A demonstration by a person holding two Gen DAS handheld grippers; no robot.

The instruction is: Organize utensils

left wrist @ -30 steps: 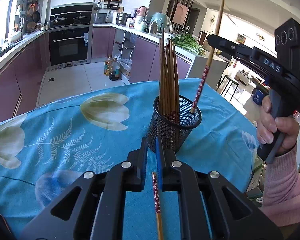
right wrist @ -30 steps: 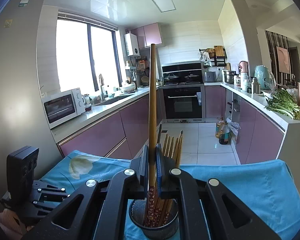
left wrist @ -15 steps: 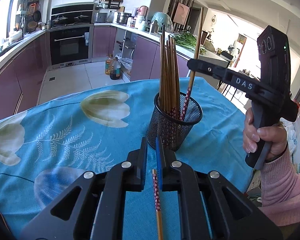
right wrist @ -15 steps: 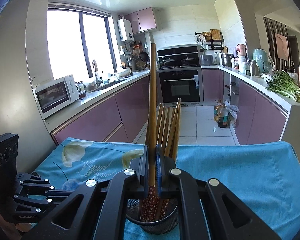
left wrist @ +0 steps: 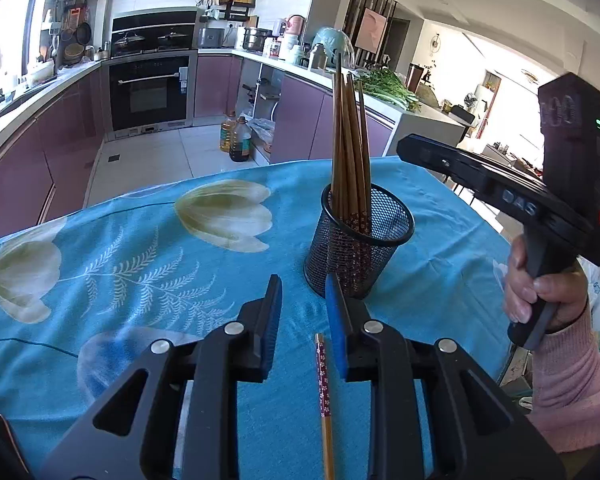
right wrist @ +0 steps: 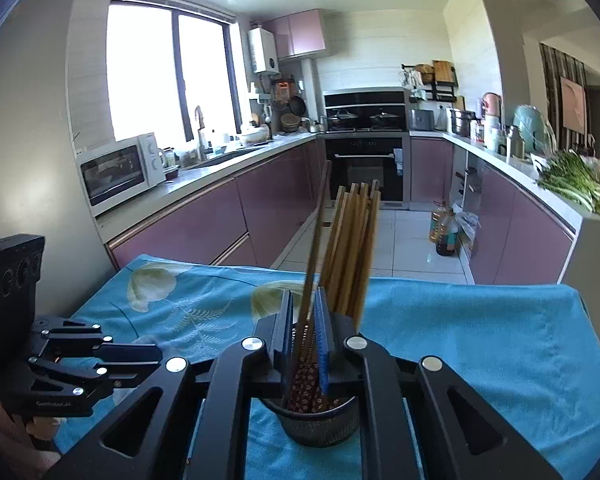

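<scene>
A black mesh holder (left wrist: 360, 244) stands on the blue tablecloth with several brown chopsticks (left wrist: 350, 152) upright in it. My left gripper (left wrist: 302, 296) is open just before the holder, with one loose chopstick (left wrist: 324, 392) lying on the cloth between its jaws. My right gripper (right wrist: 304, 312) hovers over the holder (right wrist: 316, 420), jaws slightly apart. One chopstick (right wrist: 314, 252) leans loose between them, its patterned end down in the holder. The right gripper also shows in the left wrist view (left wrist: 410, 148), right of the holder.
The table has a blue floral tablecloth (left wrist: 140, 264) and its edge drops off at the right. Behind it is a kitchen with purple cabinets (right wrist: 220, 216), an oven and a counter with greens (right wrist: 572, 180).
My right gripper lowered its chopstick into the holder and opened; the chopstick now leans free among the others. My left gripper opened over the loose chopstick on the cloth.
</scene>
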